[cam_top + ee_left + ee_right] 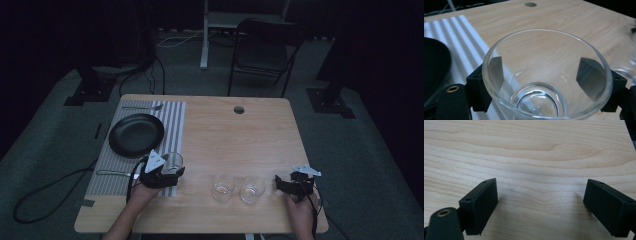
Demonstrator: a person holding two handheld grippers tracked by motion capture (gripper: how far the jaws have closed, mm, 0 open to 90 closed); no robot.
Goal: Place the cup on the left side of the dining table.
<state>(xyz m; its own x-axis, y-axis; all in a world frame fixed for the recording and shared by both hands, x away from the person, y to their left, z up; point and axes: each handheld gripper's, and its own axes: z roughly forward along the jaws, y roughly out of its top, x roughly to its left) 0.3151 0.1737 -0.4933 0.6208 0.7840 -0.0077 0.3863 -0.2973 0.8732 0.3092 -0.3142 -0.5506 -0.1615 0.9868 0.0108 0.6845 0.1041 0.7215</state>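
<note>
Three clear glasses on the wooden table point(240, 135), and one of them is in the tongs right now. The left gripper point(167, 172), down at about eight o'clock on the tabletop, has its two black jaws set against either side of the held glass point(173, 162). In the left gripper view that glass point(546, 75) is upright, rim open to the camera, with a jaw pressed to each side wall. It sits at the near right corner of the striped placemat point(172, 117).

Over at five o'clock, the right gripper point(285, 184) is near the table's front right edge, and in the right gripper view its jaws stand wide apart with bare wood grain between them point(540, 202). Nothing gripped there.

Between the two grippers, at roughly six o'clock, stand the other two glasses side by side: the middle glass point(223, 186) and, just beside it, the right-hand glass point(252, 188), both upright and close to the front edge.

On the placemat at ten o'clock, a black plate point(136, 134) lies flat. A fork point(142, 107) lies along the far edge of the mat beyond the plate, and a second piece of cutlery point(112, 173) lies on the near side, just left of the left gripper; I cannot tell what kind. A small round hole point(239, 109) marks the table at twelve o'clock.
</note>
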